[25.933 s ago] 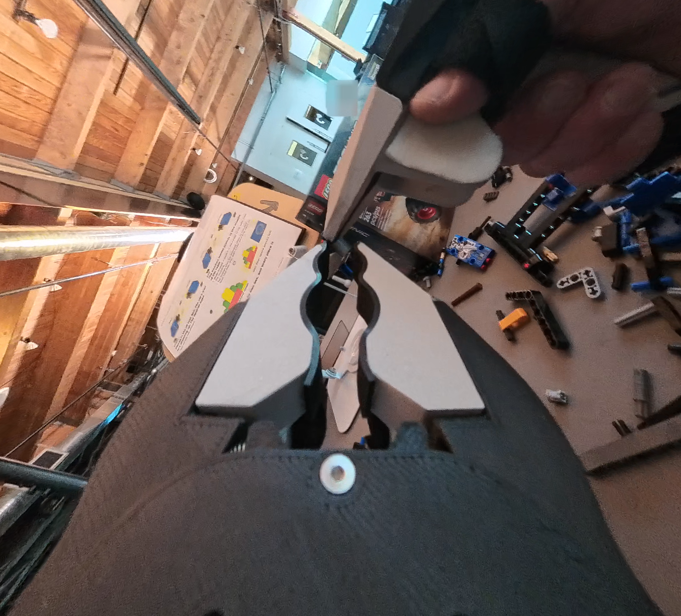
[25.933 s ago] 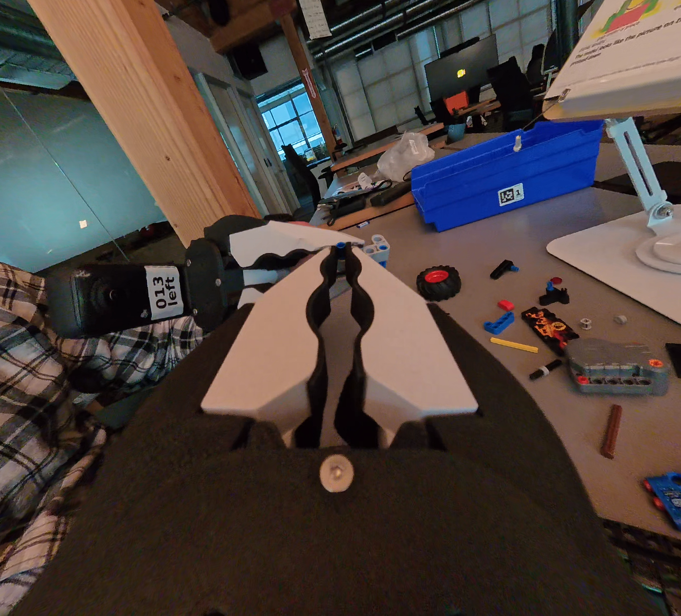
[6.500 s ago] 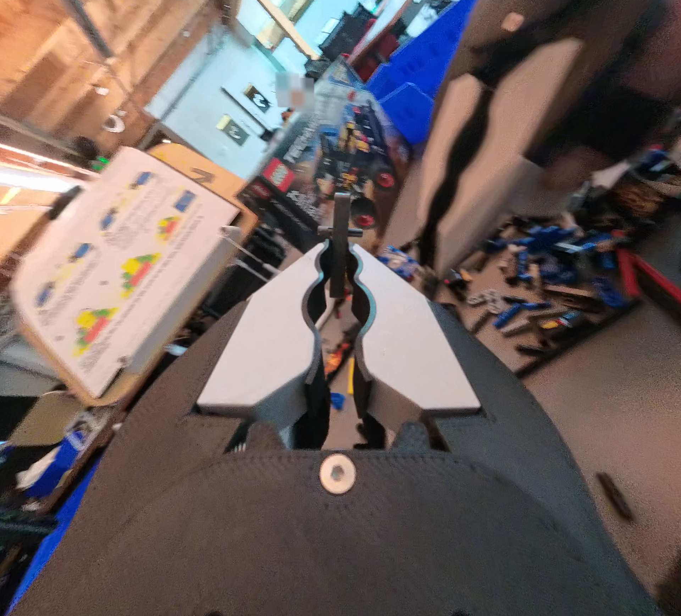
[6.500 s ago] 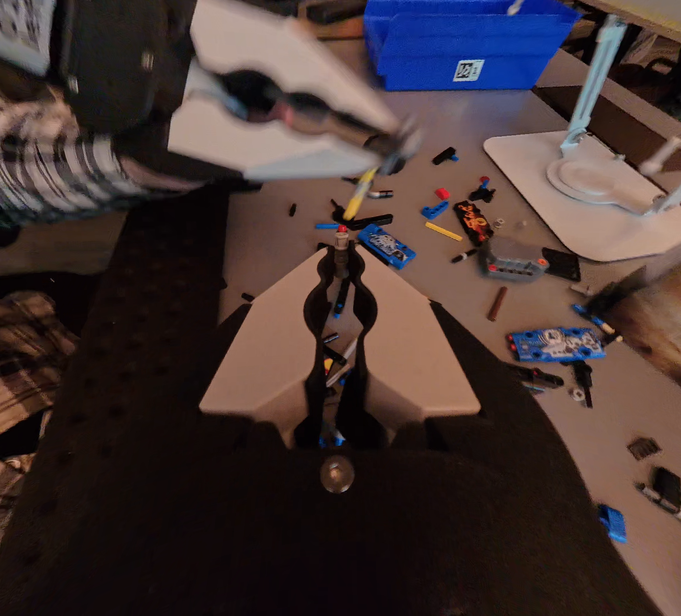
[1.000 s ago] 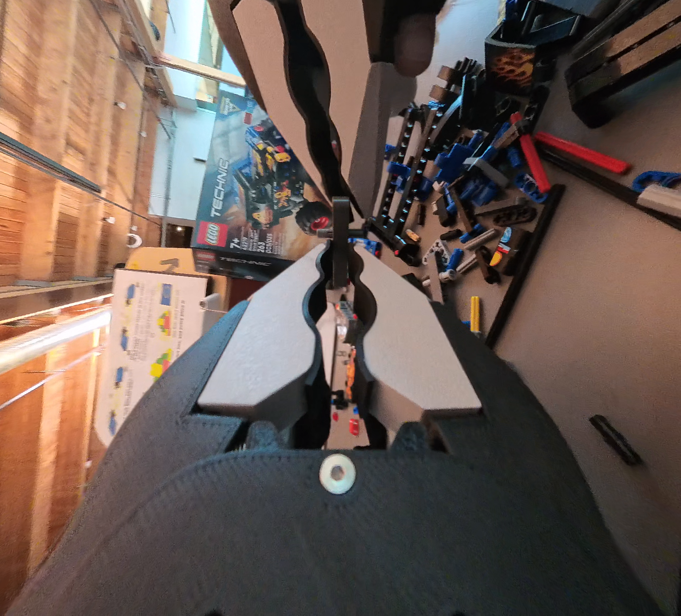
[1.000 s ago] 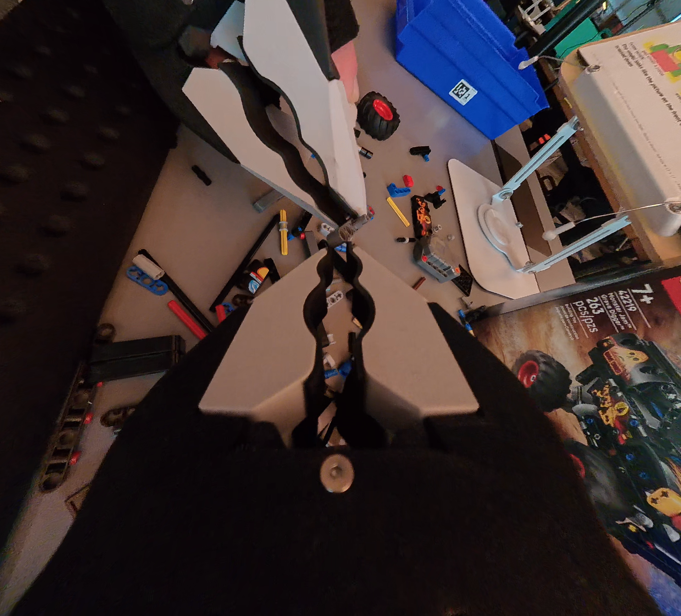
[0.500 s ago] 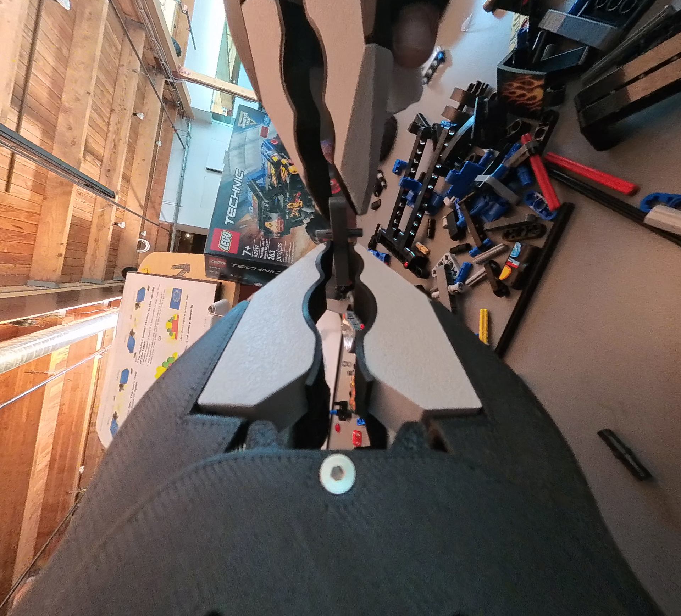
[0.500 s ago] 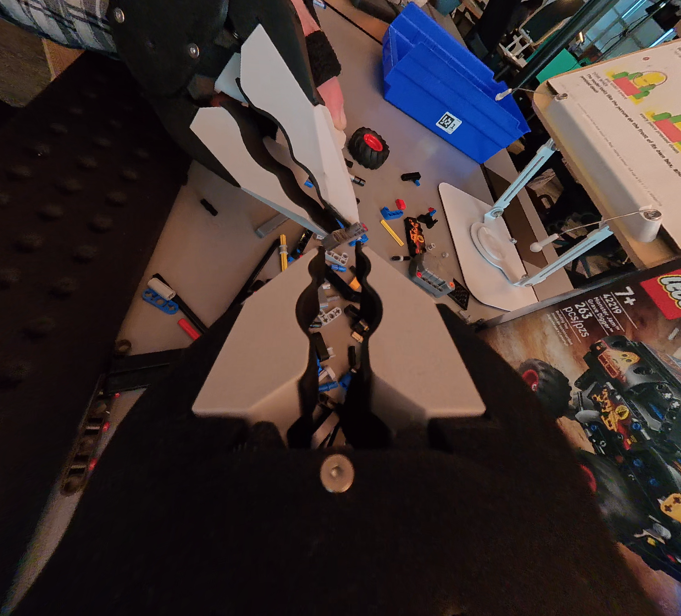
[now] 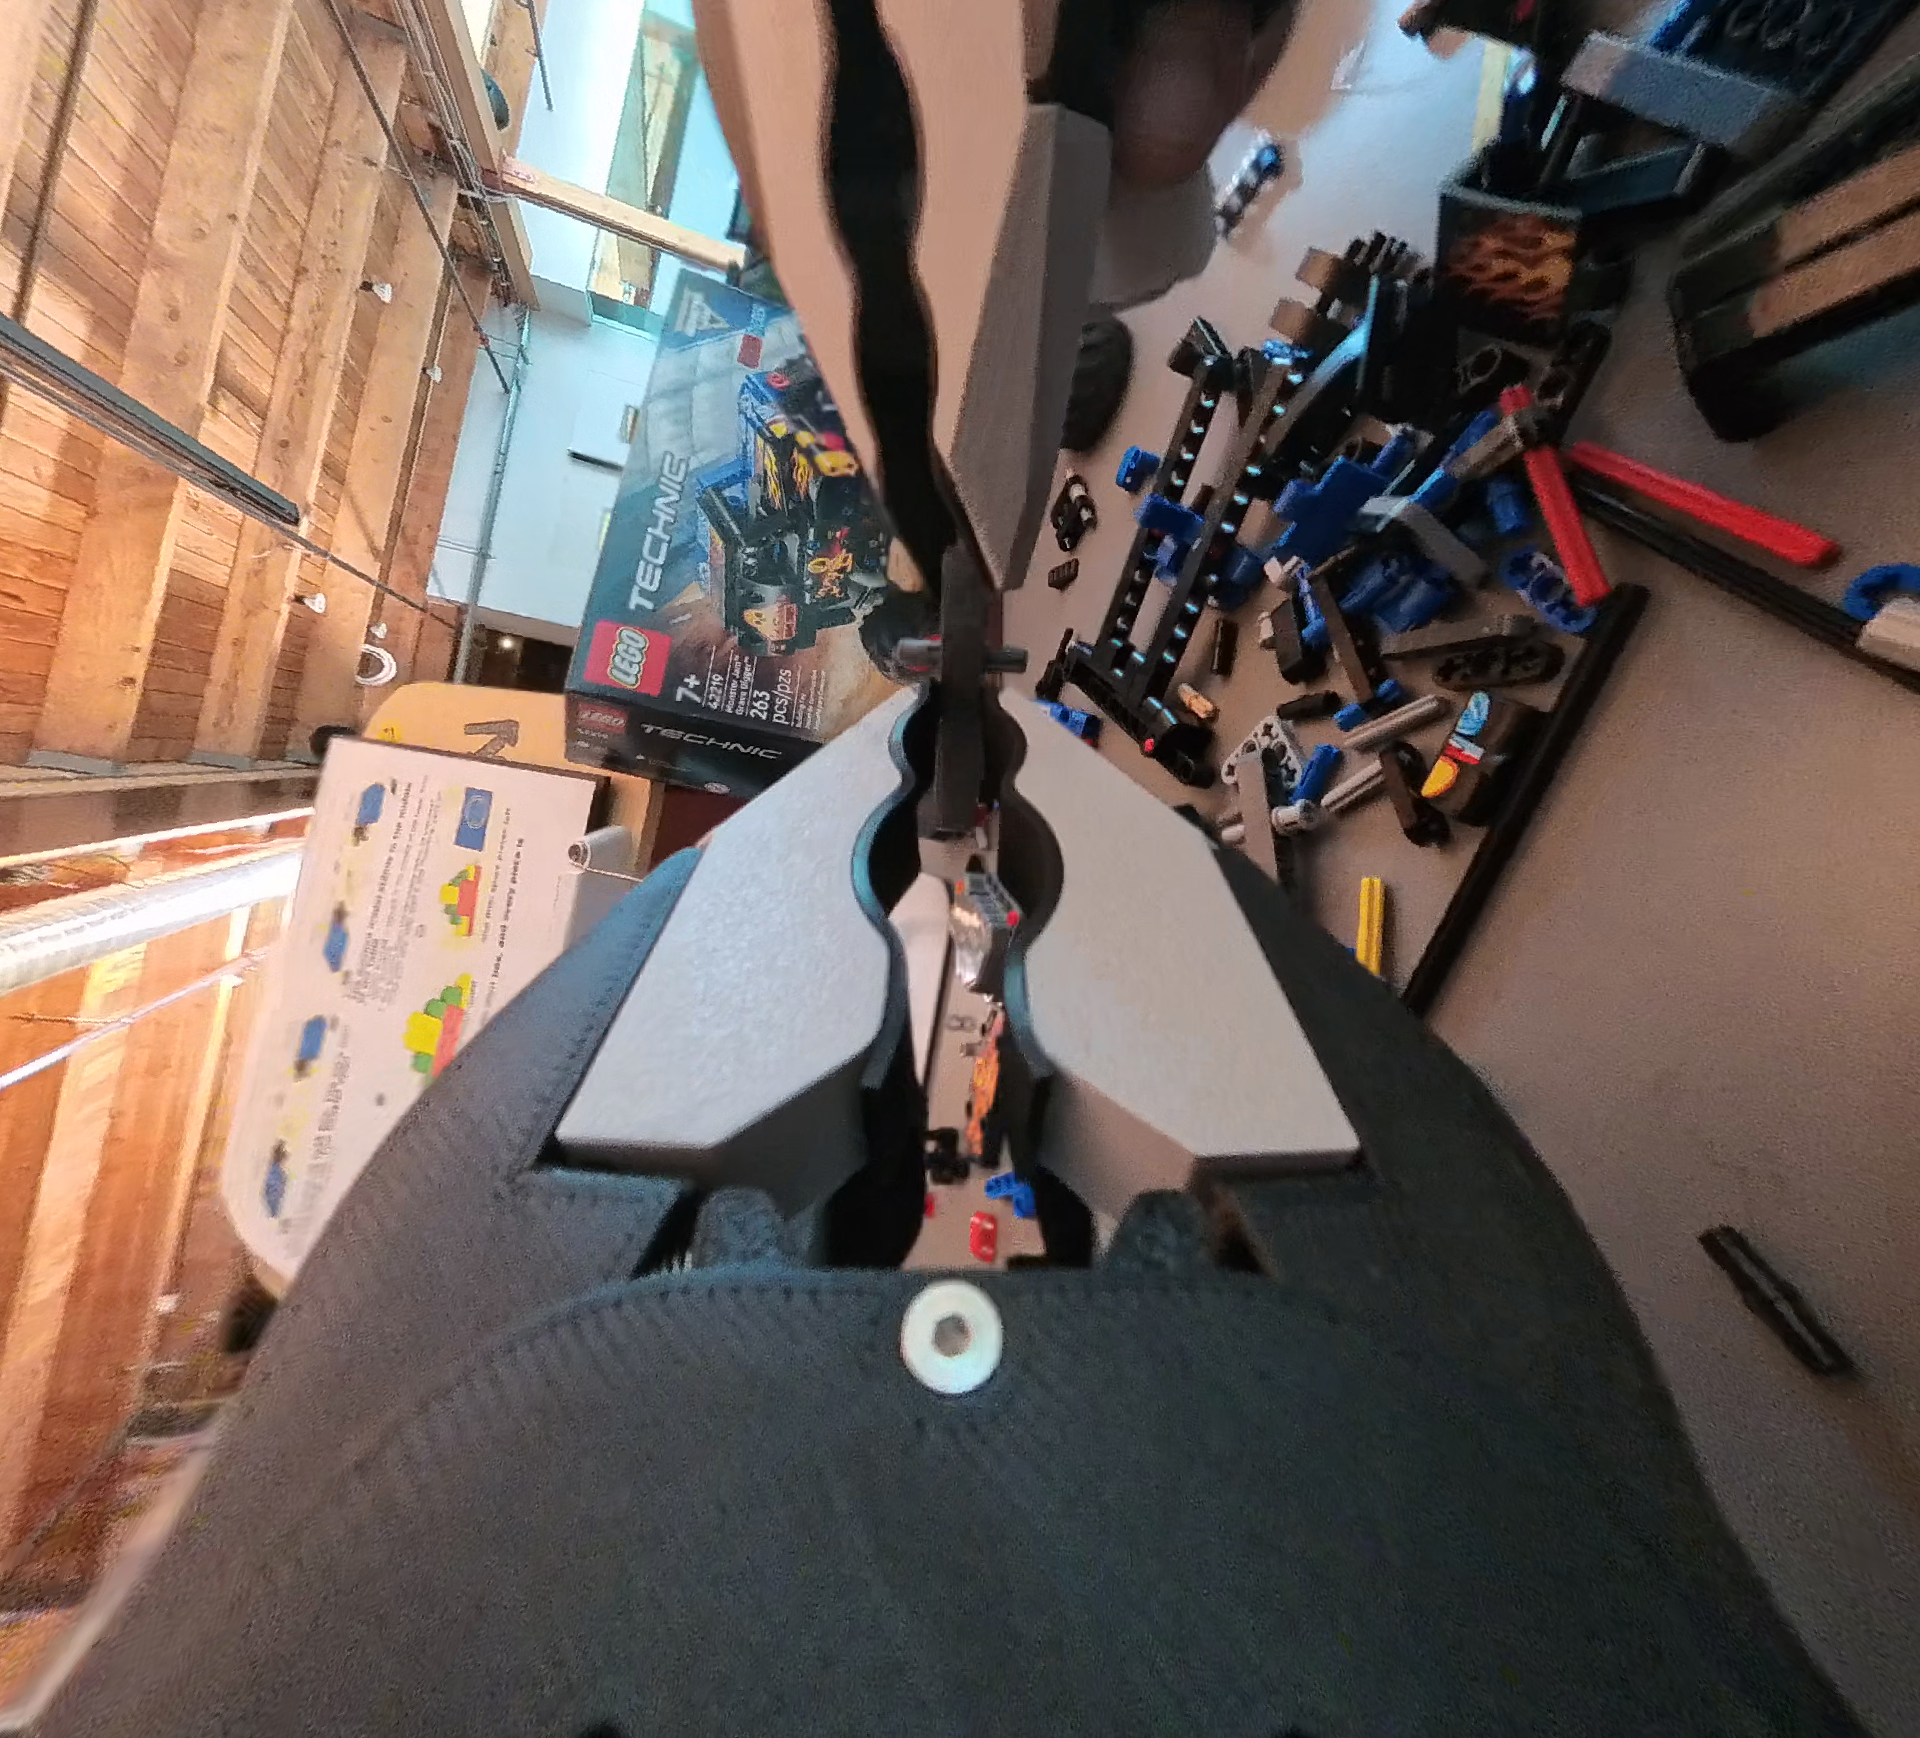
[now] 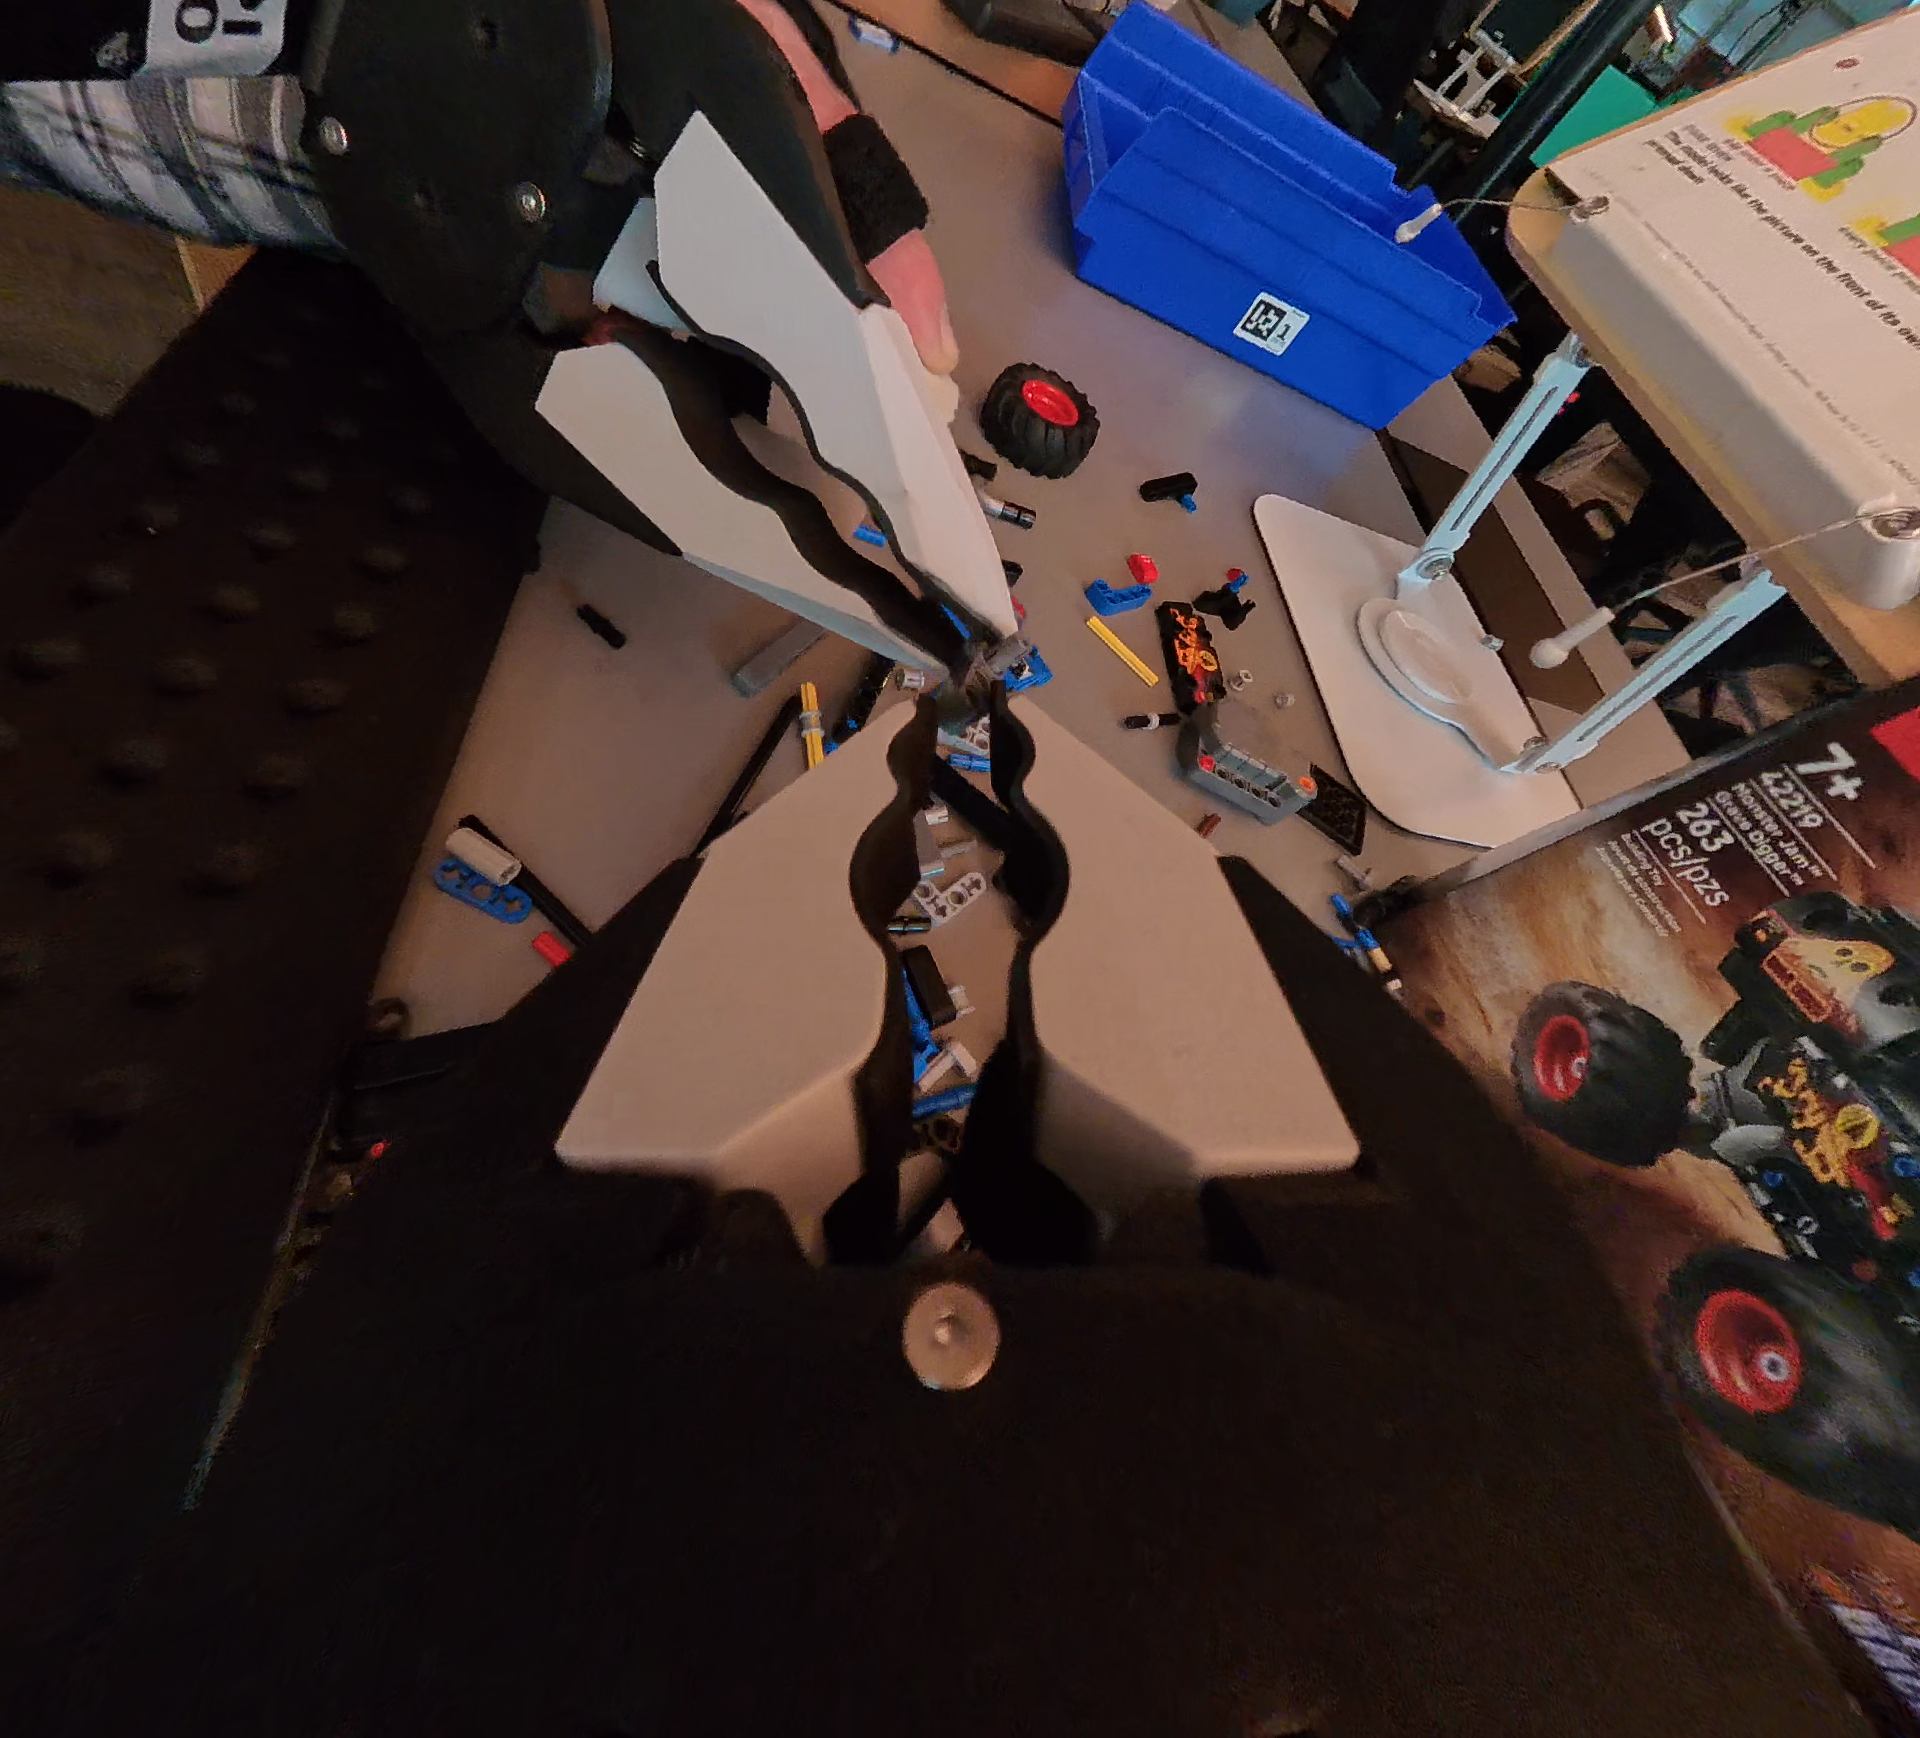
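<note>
Left gripper [image 9: 961, 738], held above the grey tabletop [image 9: 1662, 1117], is clenched on a short dark grey plastic beam [image 9: 962, 649] that stands upright with a thin cross pin through it. Right gripper [image 10: 958, 720] meets it tip to tip. Its jaws are slightly parted about the beam's far end, but whether they pinch it cannot be told. Below lie scattered blue and black building parts [image 9: 1351, 545]. A black wheel with a red hub [image 10: 1039, 421] lies near a blue plastic bin [image 10: 1278, 254].

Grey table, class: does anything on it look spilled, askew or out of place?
Yes. Small building pieces lie scattered loose over the grey table rather than in the blue bin: a red-hubbed wheel sits alone, and a yellow rod lies apart.
</note>
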